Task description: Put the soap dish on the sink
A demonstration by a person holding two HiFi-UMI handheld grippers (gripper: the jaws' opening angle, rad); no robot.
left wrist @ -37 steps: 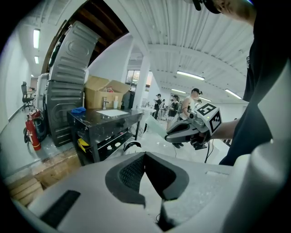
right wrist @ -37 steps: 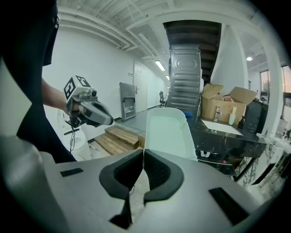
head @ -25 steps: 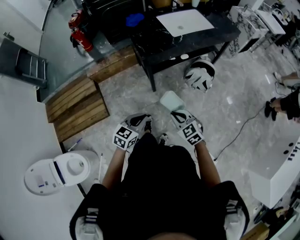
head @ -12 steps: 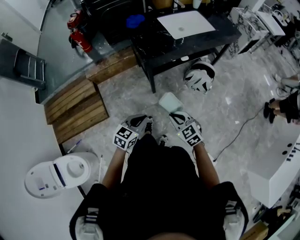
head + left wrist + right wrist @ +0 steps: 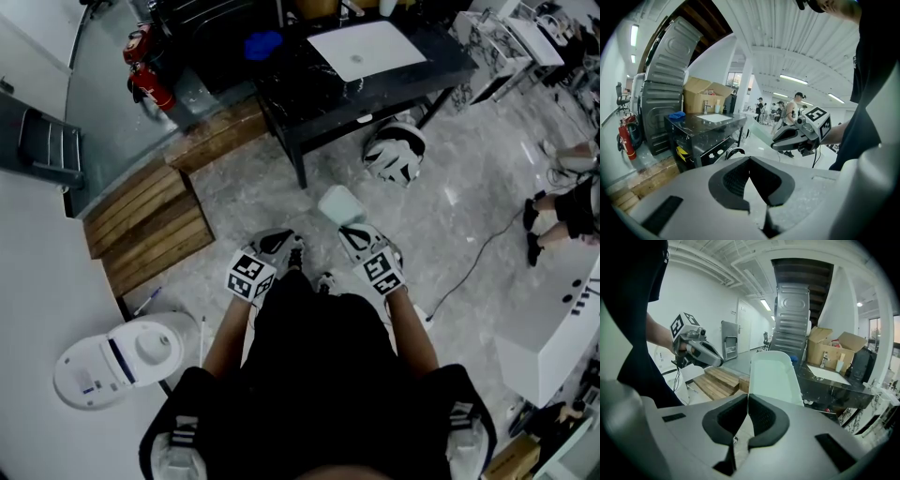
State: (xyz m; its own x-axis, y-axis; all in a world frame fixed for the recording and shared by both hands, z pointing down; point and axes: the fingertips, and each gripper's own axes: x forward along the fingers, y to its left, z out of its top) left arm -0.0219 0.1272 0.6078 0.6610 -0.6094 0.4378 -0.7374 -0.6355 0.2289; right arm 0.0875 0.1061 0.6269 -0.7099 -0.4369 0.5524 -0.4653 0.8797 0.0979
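A pale green soap dish [image 5: 338, 203] sticks out forward from my right gripper [image 5: 354, 231], whose jaws are shut on its near edge. In the right gripper view the soap dish [image 5: 774, 375] rises as a long shallow tray above the right gripper [image 5: 747, 399]. My left gripper [image 5: 279, 246] is held beside it at waist height, shut and empty. The left gripper [image 5: 749, 161] has its pads together with nothing between them. The white sink [image 5: 367, 47] is set into a black marble table [image 5: 427, 67] ahead of me. The sink [image 5: 714, 118] also shows in the left gripper view.
A white and black helmet [image 5: 395, 154] lies on the floor by the table leg. Wooden pallets [image 5: 150, 217] sit to the left, red fire extinguishers [image 5: 145, 82] behind them. A white round device [image 5: 117, 362] stands low left. A blue cloth [image 5: 262, 43] lies on the table. A person's legs [image 5: 562, 206] are at the right.
Both grippers keep their pose and the right one keeps its hold on the dish. The floor and table have slid slightly in the head view.
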